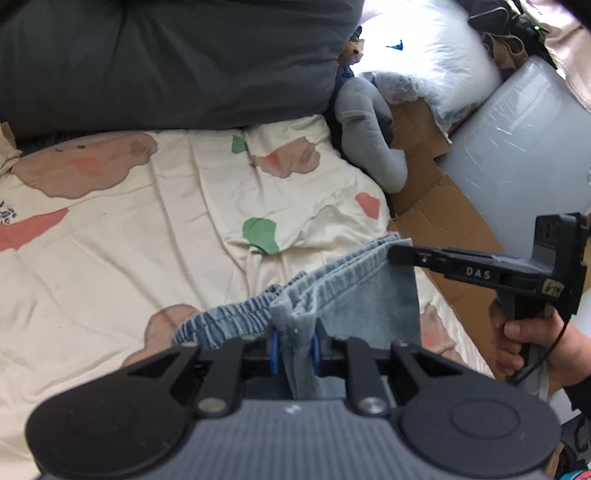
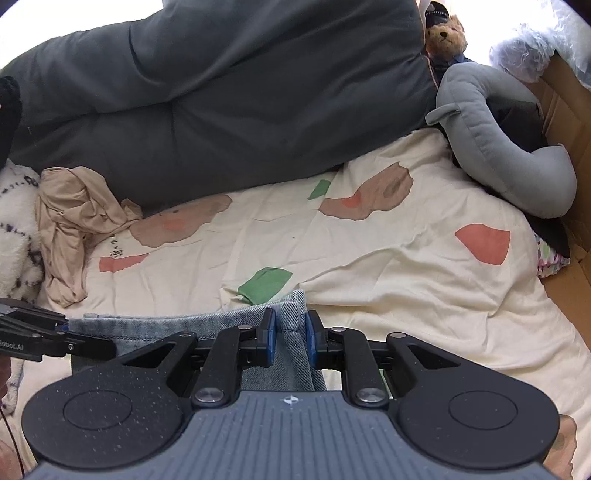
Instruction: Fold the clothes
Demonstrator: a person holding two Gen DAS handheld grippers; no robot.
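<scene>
A light blue denim garment (image 1: pixel 347 291) with an elastic waistband hangs stretched between both grippers above a cream bedsheet (image 1: pixel 147 229). My left gripper (image 1: pixel 294 341) is shut on one end of the waistband, its blue pads pinching the folded cloth. In the left wrist view the right gripper (image 1: pixel 400 254) comes in from the right, held by a hand (image 1: pixel 524 336), and clamps the far corner. In the right wrist view my right gripper (image 2: pixel 290 332) is shut on the denim (image 2: pixel 207 325), and the left gripper (image 2: pixel 92 345) grips it at the left edge.
A dark grey duvet (image 2: pixel 229 99) lies across the back of the bed. A grey plush toy (image 2: pixel 491 133) and a teddy bear (image 2: pixel 445 35) sit at the back right beside cardboard (image 1: pixel 443 206). A beige garment (image 2: pixel 74 221) lies crumpled at the left.
</scene>
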